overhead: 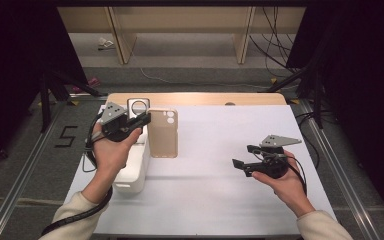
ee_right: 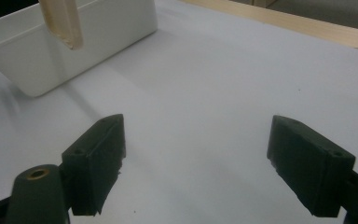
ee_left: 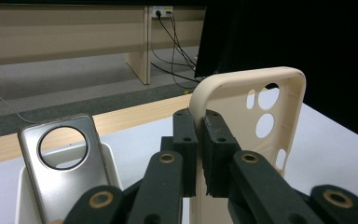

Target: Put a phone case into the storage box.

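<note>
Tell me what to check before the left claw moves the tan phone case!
1. Left gripper pinching the tan phone case by its edge: ok.
2. Case lifted off the table: ok.
3. Silver phone case standing in the white bin: ok.
4. Right gripper open, holding nothing: ok.
5. Right gripper apart from the tan case: ok.
6. How firm the pinch is: cannot tell.

The worktop [overhead: 215, 150] is a white sheet over a pale wooden top, whose bare wood shows as a strip along the far edge. A white rectangular bin [overhead: 132, 170] rests directly on it near the left edge, its long side running toward the far edge.
</note>
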Demonstrator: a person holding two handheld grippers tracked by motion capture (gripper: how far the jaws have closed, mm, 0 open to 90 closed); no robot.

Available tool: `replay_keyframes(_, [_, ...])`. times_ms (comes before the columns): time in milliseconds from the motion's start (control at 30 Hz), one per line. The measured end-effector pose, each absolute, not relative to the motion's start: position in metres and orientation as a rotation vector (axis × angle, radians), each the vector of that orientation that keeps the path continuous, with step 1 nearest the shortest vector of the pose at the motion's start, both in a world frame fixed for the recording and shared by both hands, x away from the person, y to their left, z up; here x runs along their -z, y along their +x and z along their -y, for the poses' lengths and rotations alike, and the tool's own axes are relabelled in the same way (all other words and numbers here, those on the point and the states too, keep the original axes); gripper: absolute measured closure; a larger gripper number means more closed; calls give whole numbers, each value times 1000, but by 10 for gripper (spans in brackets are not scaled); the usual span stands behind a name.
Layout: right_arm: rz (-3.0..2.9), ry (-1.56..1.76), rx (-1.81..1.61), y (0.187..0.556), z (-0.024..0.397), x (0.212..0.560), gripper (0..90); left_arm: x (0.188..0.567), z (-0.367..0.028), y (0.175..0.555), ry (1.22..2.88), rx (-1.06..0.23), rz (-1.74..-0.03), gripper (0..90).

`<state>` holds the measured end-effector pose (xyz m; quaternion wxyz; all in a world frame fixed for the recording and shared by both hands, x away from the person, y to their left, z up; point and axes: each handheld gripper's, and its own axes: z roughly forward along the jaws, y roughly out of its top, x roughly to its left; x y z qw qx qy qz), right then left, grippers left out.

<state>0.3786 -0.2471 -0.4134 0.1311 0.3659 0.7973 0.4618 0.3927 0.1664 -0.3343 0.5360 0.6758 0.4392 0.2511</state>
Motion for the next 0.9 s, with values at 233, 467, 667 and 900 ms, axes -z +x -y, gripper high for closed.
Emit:
replay_keyframes(233, [-2305,1071,-1341,376,252,413,196,331,-171,393,1606,-613,-1043,848])
replay_keyframes(467, [-2296,1076,-1342,374,257,413,191,329,-178,395,1609,-623,-1047,848])
replay_keyframes(667, [-2288,1083,-1343,372,260,413,190,326,-185,395,1599,-628,-1056,848])
replay_keyframes(900, [-2285,1090,-1341,371,262,413,190,319,-195,395,1576,-640,-1064,848])
